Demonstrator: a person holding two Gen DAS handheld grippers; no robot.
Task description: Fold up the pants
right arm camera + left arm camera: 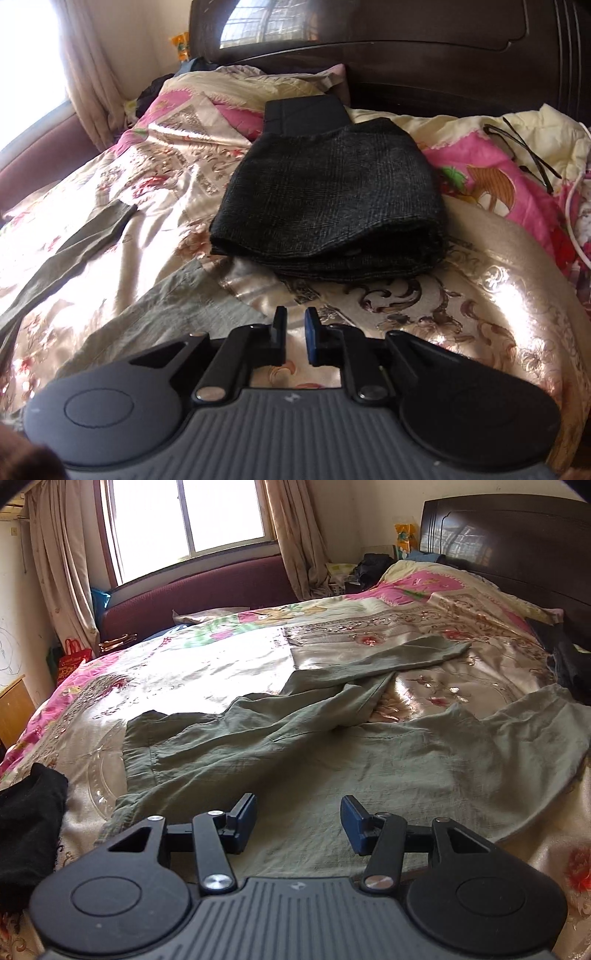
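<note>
Olive green pants lie spread and rumpled on the floral bedspread, one leg stretching far toward the headboard. My left gripper is open and empty, just above the pants' near part. In the right wrist view the pants lie at the left, with one leg running away. My right gripper has a narrow gap between its fingers, holds nothing, and hovers over the bedspread beside the pants' edge.
A folded black garment lies ahead of the right gripper, near the dark headboard. Glasses lie at the right. Black cloth lies at the left. A maroon sofa stands under the window.
</note>
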